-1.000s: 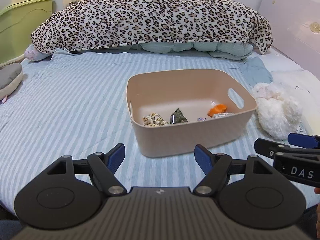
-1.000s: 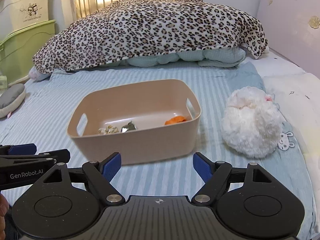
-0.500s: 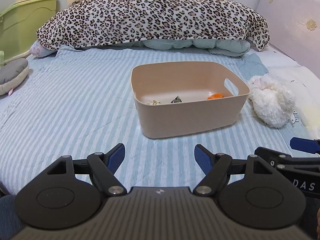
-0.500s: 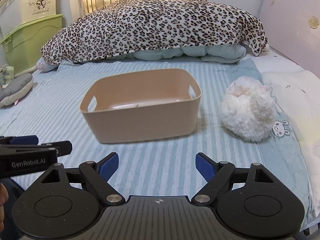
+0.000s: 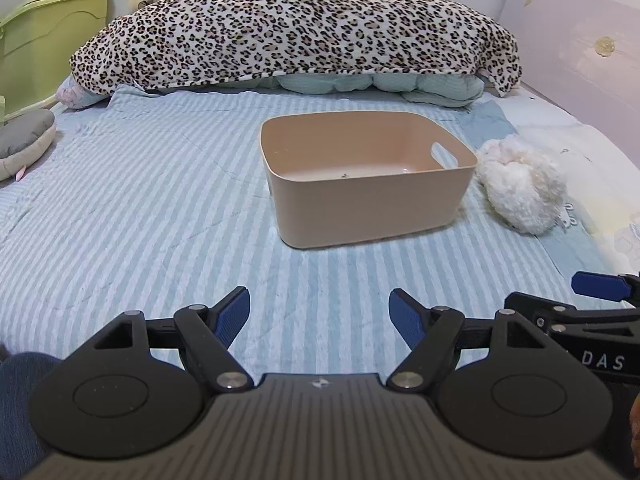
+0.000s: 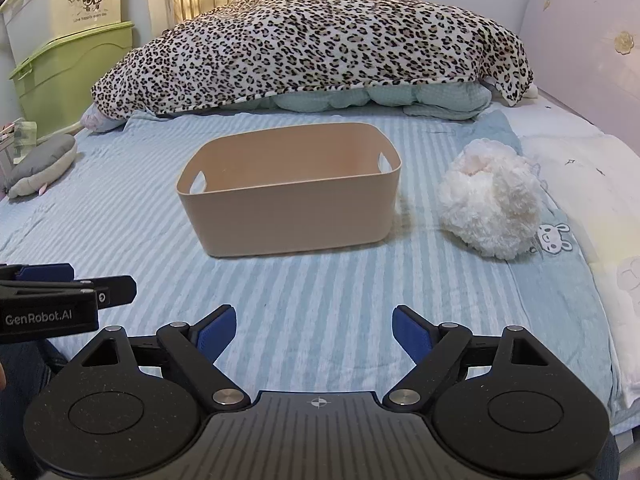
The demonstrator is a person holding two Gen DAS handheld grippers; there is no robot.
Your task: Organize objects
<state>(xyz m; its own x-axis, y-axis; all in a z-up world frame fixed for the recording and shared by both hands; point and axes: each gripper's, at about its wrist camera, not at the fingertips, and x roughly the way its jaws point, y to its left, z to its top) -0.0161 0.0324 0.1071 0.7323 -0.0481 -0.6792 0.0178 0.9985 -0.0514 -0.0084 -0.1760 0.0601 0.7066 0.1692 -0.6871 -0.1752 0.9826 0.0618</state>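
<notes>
Beige bin [image 5: 368,184] sits mid-bed on striped sheet [image 5: 160,200], white plush toy [image 6: 490,200] just right of it, likely next to stow. Left tool [image 5: 320,316] and right tool [image 6: 312,330] both wide, nothing held, near edge, well short of bin; judged between picks.

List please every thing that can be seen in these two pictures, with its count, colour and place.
storage bin: 1, beige, middle of the bed.
fluffy toy: 1, white, right of the bin.
bedsheet: 1, blue-white striped, under everything.
blanket: 1, leopard print, far end of the bed.
quilt: 1, pale green, under the blanket.
cushion: 1, grey, left edge.
plastic boxes: 2, cream over green, stacked far left.
left hand-held gripper: 1, black, blue pads, open, empty.
right hand-held gripper: 1, same, open, empty.
</notes>
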